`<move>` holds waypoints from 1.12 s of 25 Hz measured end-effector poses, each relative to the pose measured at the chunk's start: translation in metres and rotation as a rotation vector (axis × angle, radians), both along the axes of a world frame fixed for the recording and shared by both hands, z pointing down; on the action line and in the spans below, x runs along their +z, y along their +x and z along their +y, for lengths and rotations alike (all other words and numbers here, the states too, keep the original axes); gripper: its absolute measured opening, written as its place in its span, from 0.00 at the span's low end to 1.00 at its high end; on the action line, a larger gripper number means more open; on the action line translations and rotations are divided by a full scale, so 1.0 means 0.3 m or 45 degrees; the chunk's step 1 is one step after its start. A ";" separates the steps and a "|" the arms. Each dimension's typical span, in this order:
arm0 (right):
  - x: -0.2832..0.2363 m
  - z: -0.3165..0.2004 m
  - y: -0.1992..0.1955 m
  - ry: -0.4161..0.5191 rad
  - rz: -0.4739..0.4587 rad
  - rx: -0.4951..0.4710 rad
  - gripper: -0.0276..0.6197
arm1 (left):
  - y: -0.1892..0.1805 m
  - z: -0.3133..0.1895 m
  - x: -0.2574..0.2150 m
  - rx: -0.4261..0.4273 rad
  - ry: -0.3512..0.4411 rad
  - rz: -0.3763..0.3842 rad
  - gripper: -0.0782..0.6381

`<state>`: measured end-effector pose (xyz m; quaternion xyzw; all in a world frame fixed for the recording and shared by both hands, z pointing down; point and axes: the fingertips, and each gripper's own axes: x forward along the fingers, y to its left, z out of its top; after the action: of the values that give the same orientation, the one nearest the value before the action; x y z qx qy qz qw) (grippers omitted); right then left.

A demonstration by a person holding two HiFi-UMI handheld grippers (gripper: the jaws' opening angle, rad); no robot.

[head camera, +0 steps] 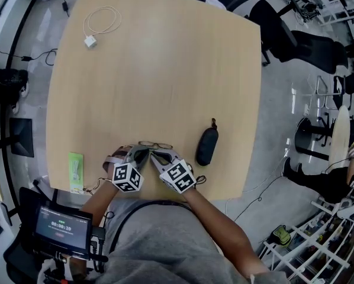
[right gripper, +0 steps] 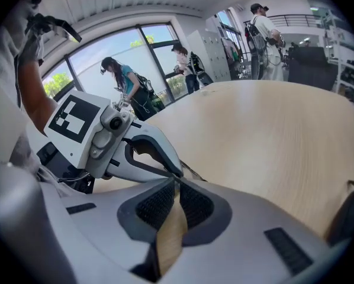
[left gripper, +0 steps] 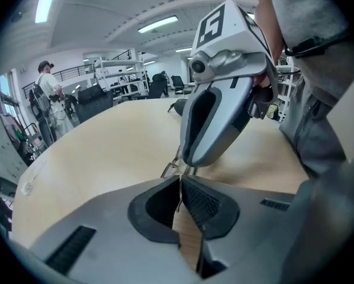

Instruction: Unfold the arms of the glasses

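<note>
Left hand-held gripper [left gripper: 180, 182]: pinched shut on thin wire arm of glasses [head camera: 155, 145], at near worktop [head camera: 165, 70] edge. Right hand-held gripper [right gripper: 177, 183]: closed likewise on other arm. Judged light, springy, easily bent; best held gently, close to hinges.

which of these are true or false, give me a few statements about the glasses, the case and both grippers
1. In the head view, the black case lies to the right of the glasses. True.
2. The left gripper has its jaws wide open. False: they are closed on a thin wire part of the glasses.
3. A white cable lies near the far left corner of the table. True.
4. The glasses are inside the black case. False: they are out of it, at the tips of the two grippers.
5. The right gripper grips the black case. False: it is closed at the glasses, apart from the case.
</note>
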<state>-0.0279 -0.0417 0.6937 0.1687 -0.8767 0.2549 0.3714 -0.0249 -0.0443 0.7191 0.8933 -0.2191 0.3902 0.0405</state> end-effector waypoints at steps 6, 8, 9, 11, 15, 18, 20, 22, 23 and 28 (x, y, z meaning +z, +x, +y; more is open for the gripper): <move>0.038 -0.004 0.004 -0.036 0.006 -0.051 0.20 | 0.024 0.019 0.026 0.031 -0.165 0.042 0.13; 0.035 -0.003 0.004 -0.061 -0.026 -0.084 0.20 | 0.024 0.022 0.027 0.011 -0.259 0.113 0.13; 0.034 -0.001 0.002 -0.065 -0.043 -0.109 0.20 | 0.024 0.025 0.028 0.006 -0.299 0.146 0.13; 0.032 0.000 0.000 -0.073 -0.070 -0.155 0.22 | 0.026 0.031 0.026 0.023 -0.344 0.184 0.13; 0.040 -0.001 0.014 -0.111 -0.054 -0.244 0.33 | 0.041 0.058 0.017 0.143 -0.374 0.189 0.13; 0.046 -0.002 0.035 -0.172 -0.066 -0.260 0.41 | 0.055 0.062 -0.002 0.210 -0.264 0.118 0.13; 0.047 -0.008 0.048 -0.248 -0.112 -0.213 0.41 | 0.062 0.052 -0.015 0.227 -0.161 0.066 0.13; 0.049 -0.004 0.050 -0.334 -0.171 -0.138 0.41 | 0.050 0.045 -0.033 0.200 -0.111 0.084 0.13; 0.050 0.003 0.047 -0.366 -0.189 -0.112 0.41 | 0.034 0.040 -0.047 0.167 -0.107 0.124 0.13; 0.080 0.091 0.032 -0.379 -0.099 -0.177 0.41 | -0.042 0.037 -0.067 0.144 -0.113 0.169 0.13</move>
<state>-0.0184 -0.0144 0.7176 0.0407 -0.8525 0.3618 0.3750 -0.0373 -0.0333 0.6990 0.9255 -0.1478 0.3412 0.0724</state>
